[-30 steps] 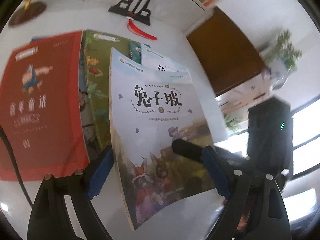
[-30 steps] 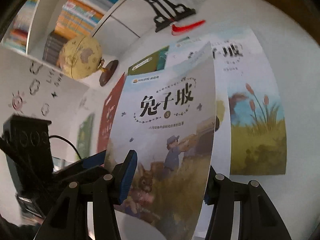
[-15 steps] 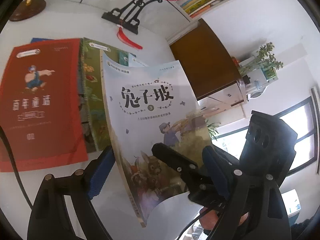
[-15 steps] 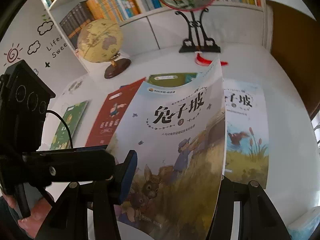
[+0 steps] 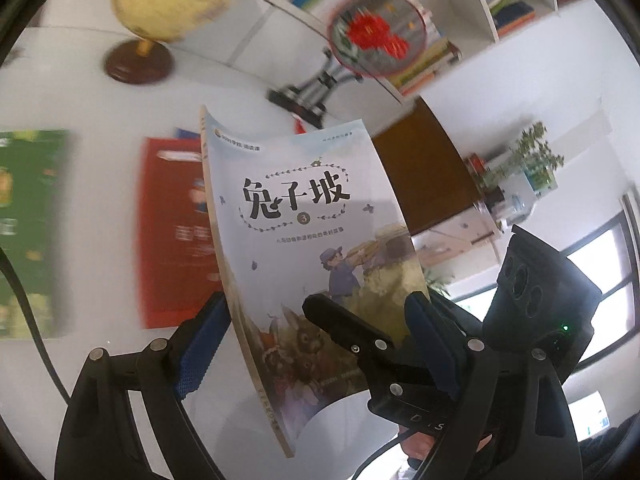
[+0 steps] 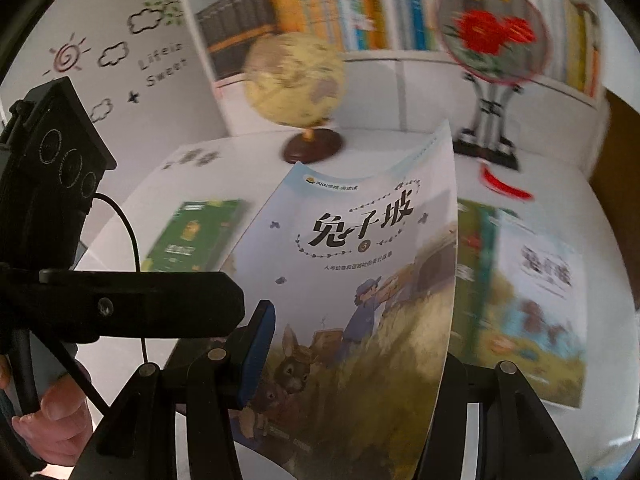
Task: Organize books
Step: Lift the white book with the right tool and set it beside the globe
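A pale blue picture book [image 5: 304,216] [image 6: 360,264] with rabbits on its cover hangs above the white table [image 5: 100,112], bowed across its width. My left gripper [image 5: 316,312] is shut on it, one blue pad at the spine and the other at the right edge. My right gripper [image 6: 356,344] is also shut on it: one finger [image 5: 344,332] lies on the cover, the other is hidden behind the book. Flat on the table lie a red book [image 5: 172,240], a green book [image 6: 192,236] and another pale blue book [image 6: 540,300].
A globe [image 6: 296,80] and a round red-flowered fan on a black stand [image 6: 492,36] sit at the back of the table. Behind them is a full bookshelf [image 6: 320,8]. A potted plant [image 5: 528,160] is off to the right. A hand [image 6: 60,420] holds the left gripper.
Both grippers have risen with the book and swung left. The table books have dropped away, and the globe and shelf have come into view. The right gripper has rolled more upright.
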`<state>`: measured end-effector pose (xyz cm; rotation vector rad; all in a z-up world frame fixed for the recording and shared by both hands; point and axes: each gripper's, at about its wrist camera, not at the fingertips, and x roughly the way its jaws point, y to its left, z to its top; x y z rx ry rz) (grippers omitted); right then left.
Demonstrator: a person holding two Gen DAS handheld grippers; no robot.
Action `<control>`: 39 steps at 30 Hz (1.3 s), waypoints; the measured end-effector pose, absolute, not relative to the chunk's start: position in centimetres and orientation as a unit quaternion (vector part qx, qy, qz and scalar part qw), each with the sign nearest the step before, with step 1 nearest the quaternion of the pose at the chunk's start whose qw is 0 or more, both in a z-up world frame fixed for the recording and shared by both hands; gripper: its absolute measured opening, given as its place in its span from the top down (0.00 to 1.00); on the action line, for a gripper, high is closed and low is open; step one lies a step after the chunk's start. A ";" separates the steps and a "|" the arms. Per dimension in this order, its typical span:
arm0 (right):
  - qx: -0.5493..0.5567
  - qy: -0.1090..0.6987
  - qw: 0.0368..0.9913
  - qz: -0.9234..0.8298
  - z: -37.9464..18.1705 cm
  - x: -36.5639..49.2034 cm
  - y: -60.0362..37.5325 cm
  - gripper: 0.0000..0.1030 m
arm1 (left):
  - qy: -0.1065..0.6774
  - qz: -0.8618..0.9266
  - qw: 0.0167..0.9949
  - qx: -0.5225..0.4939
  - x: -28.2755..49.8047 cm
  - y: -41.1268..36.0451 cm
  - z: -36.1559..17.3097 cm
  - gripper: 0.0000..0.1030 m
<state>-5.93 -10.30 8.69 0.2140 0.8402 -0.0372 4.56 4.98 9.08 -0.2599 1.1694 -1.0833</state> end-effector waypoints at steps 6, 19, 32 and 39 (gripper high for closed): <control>0.086 0.395 0.914 0.024 9.4 -1.5 -3.4 0.49 | 0.501 -0.459 0.721 -0.132 8.1 12.0 10.4 0.17; 0.073 0.414 0.905 0.066 5.7 9.4 7.2 0.49 | 0.508 -0.410 0.745 -0.136 17.7 20.8 6.8 0.16; 0.091 0.493 0.864 0.053 -1.8 16.5 10.1 0.49 | 0.558 -0.325 0.752 -0.134 23.1 24.1 -0.5 0.14; 0.088 0.532 0.842 0.025 -3.2 16.7 9.8 0.47 | 0.577 -0.273 0.760 -0.118 22.3 25.4 -2.3 0.14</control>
